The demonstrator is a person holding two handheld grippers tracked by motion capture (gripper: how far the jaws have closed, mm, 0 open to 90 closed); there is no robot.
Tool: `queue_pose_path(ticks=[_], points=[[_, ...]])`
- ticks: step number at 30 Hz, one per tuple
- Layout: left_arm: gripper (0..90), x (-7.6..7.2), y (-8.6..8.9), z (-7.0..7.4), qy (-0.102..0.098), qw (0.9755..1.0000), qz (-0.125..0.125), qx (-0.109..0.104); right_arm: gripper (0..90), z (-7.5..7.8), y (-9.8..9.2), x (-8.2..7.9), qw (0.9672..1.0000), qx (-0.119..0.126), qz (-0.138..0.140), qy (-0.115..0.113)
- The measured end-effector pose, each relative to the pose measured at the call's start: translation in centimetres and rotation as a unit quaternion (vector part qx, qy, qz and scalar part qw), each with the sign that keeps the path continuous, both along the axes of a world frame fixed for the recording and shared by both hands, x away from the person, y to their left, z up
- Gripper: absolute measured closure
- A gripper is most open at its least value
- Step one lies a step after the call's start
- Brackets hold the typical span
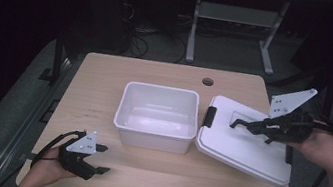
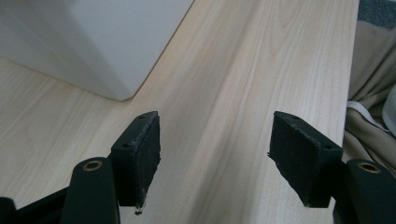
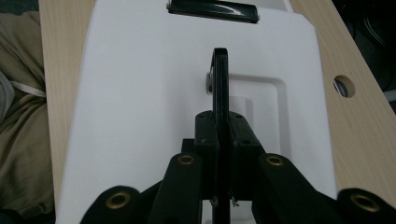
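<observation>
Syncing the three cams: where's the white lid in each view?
High view: white lid at right of the table, tilted, beside the white bin.
Left gripper view: not in it.
Right gripper view: lid spans the centre; right hand-held gripper is shut on its black handle.
Shared landmark: table's round hole.

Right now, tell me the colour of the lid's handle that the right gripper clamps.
Black handle on a white lid; clearest in the right gripper view.

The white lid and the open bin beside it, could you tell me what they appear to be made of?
The white lid looks like moulded plastic, smooth and matt, with a recessed panel and a black handle and latch, likely plastic too. The open bin seems slightly translucent, glossy plastic, with soft reflections on its floor.
</observation>
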State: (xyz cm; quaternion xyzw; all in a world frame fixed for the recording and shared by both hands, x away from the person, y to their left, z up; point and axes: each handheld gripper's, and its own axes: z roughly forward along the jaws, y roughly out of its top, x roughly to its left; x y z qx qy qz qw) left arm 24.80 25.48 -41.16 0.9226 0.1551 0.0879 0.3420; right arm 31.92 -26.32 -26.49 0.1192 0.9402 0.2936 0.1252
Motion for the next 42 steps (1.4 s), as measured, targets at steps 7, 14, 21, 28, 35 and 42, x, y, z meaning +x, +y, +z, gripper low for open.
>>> queue_pose_path(ticks=[7, 14, 21, 28, 35, 42], points=[[33.2, 0.1, 0.3, -0.2, 0.006, 1.0, 0.002, -0.006, 83.7, 0.5, 1.8, 0.9, 0.9998, -0.005, 0.017, -0.001], [33.2, 0.1, 0.4, -0.2, 0.005, 1.0, 0.001, -0.005, 83.7, 1.1, 3.4, 2.0, 0.9996, -0.008, 0.028, -0.004], [33.2, 0.1, 0.3, -0.3, 0.006, 1.0, 0.002, -0.005, 83.7, 1.7, 4.9, 2.9, 0.9992, -0.009, 0.039, -0.007], [33.2, 0.1, 0.7, 0.0, 0.003, 0.9999, 0.006, -0.009, 83.7, 2.0, 6.7, 3.6, 0.9985, -0.013, 0.053, -0.01], [33.1, 0.1, 1.0, 0.1, 0.0, 0.9999, 0.007, -0.012, 83.7, 2.6, 8.4, 4.4, 0.9976, -0.016, 0.066, -0.01], [33.1, 0.1, 1.1, 0.1, 0.001, 0.9999, 0.008, -0.015, 83.7, 2.8, 10.2, 5.3, 0.9962, -0.019, 0.084, -0.01]])
